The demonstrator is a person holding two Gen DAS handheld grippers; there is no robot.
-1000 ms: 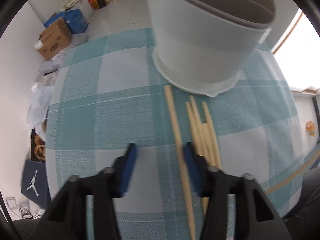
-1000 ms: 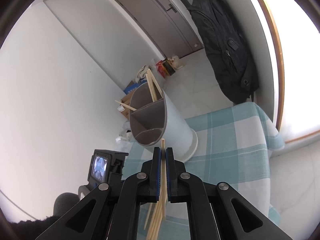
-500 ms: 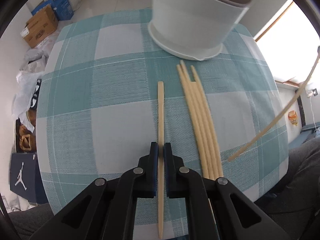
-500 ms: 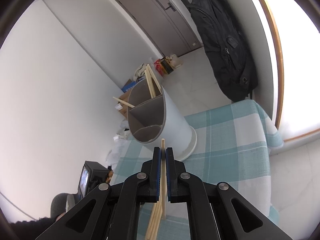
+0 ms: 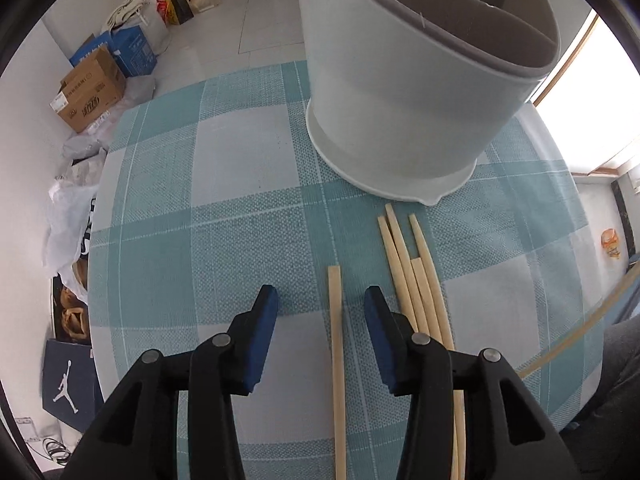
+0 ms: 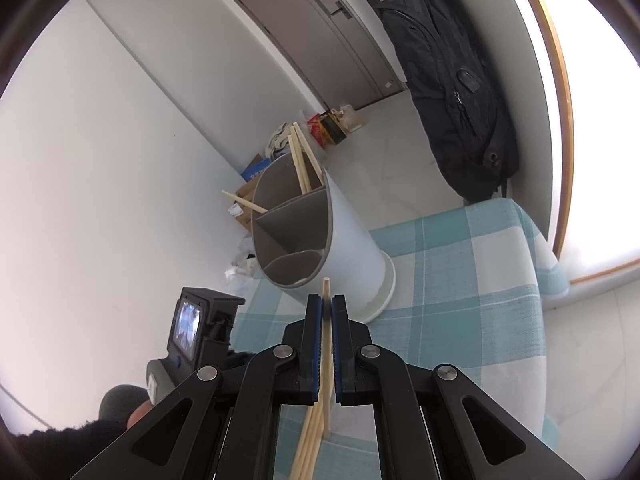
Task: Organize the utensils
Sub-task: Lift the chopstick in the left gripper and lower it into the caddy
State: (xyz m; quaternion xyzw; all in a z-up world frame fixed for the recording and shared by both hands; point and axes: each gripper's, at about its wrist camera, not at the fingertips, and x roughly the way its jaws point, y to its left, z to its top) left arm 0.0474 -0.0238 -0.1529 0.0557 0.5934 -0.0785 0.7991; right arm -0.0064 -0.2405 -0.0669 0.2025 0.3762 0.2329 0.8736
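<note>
A white utensil holder (image 5: 404,92) with grey dividers stands on the checked tablecloth (image 5: 240,184); in the right wrist view (image 6: 320,236) several chopsticks (image 6: 302,156) stick out of it. My left gripper (image 5: 320,308) is open low over the cloth, straddling a single chopstick (image 5: 337,352) lying between its pads. A bundle of several chopsticks (image 5: 416,280) lies just to the right. My right gripper (image 6: 327,312) is shut on one chopstick (image 6: 327,292), held above the table before the holder.
Cardboard boxes (image 5: 90,90) and bags lie on the floor beyond the table's left edge. A black coat (image 6: 452,80) hangs by the door. The left gripper's camera unit (image 6: 196,328) shows in the right wrist view. The table edge drops off at the right.
My left gripper was shut on the single chopstick half a second ago; now it is open and the chopstick lies on the cloth. The right gripper still holds its chopstick.
</note>
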